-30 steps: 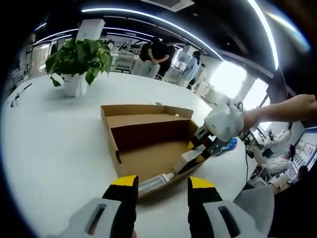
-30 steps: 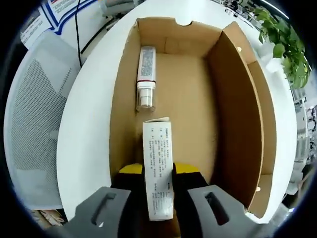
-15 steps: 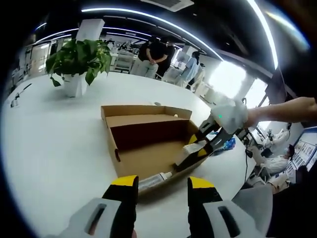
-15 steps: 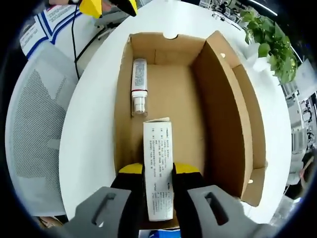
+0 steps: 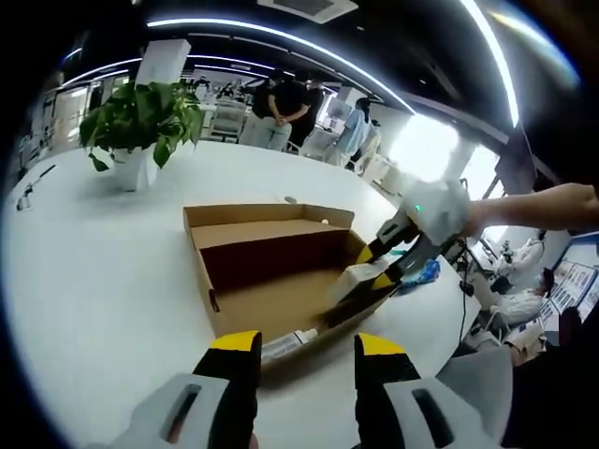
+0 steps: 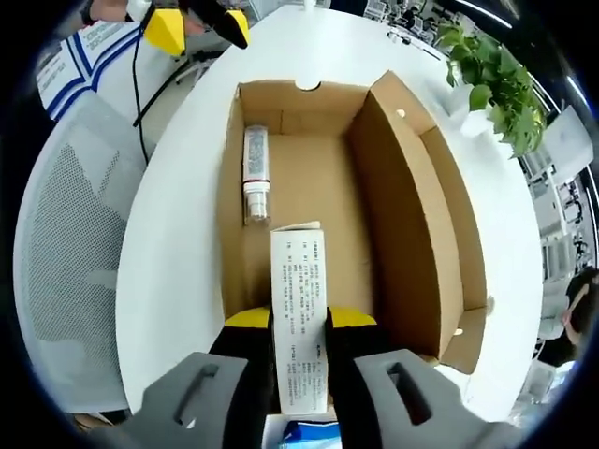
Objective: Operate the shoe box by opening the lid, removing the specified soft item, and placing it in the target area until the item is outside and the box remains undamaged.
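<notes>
Gripping a white carton (image 6: 299, 323) over the shoe box (image 6: 412, 224), right tongs (image 6: 299, 329).

Print on the white carton (image 6: 299, 327) too small to read — lower end hidden between the fingers (image 6: 251, 360)

The right claw (image 6: 298, 329) with yellow-tipped jaws grips a narrow white printed carton (image 6: 299, 318) above the open brown cardboard shoe box (image 6: 408, 215) on the round white surface (image 6: 173, 234). A white tube (image 6: 255, 173) lies inside along the box's left wall.
</notes>
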`<state>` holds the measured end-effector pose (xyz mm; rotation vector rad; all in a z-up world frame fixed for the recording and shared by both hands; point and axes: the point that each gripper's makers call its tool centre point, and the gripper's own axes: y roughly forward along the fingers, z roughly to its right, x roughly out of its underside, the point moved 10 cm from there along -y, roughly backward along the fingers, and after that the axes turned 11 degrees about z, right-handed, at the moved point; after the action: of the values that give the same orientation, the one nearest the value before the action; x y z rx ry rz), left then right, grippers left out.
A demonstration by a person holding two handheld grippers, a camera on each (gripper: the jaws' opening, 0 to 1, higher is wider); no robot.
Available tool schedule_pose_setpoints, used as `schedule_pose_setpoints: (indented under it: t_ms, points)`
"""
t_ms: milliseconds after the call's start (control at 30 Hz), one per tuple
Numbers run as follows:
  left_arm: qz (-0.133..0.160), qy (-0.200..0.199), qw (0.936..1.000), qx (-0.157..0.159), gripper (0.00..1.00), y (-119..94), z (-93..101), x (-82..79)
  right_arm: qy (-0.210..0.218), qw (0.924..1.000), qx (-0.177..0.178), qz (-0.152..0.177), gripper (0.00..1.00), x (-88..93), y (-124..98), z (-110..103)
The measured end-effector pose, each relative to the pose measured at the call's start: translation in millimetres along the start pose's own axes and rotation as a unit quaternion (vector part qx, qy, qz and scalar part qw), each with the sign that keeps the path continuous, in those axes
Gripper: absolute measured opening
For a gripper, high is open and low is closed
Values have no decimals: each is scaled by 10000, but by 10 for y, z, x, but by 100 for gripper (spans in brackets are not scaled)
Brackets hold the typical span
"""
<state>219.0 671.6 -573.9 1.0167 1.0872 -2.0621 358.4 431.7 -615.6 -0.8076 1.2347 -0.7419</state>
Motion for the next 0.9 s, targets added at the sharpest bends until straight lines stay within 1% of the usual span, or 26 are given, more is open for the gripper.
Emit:
schedule_pose_setpoints:
  t_ms: [200, 500, 667, 800, 900]
  points:
    - [14, 12, 10000, 26, 40, -21, 21, -5, -127, 9998, 125, 81, 18, -88, -138, 35]
    - [48, 91, 9999, 97, 40, 7, 76, -70, -193, 9994, 274, 127, 18, -108, -308, 51]
    - [58, 120, 9998, 130, 40, 27, 109, -89, -318, 9986, 386, 166, 18, -167, -456, 38]
    - [58, 150, 9997, 172, 40, 43, 151, -91, -424, 9977, 511, 125, 18, -139, -568, 48]
    - [55, 158, 9997, 195, 40, 51, 174, -80, -390, 9974, 588, 111, 18, -80, -666, 44]
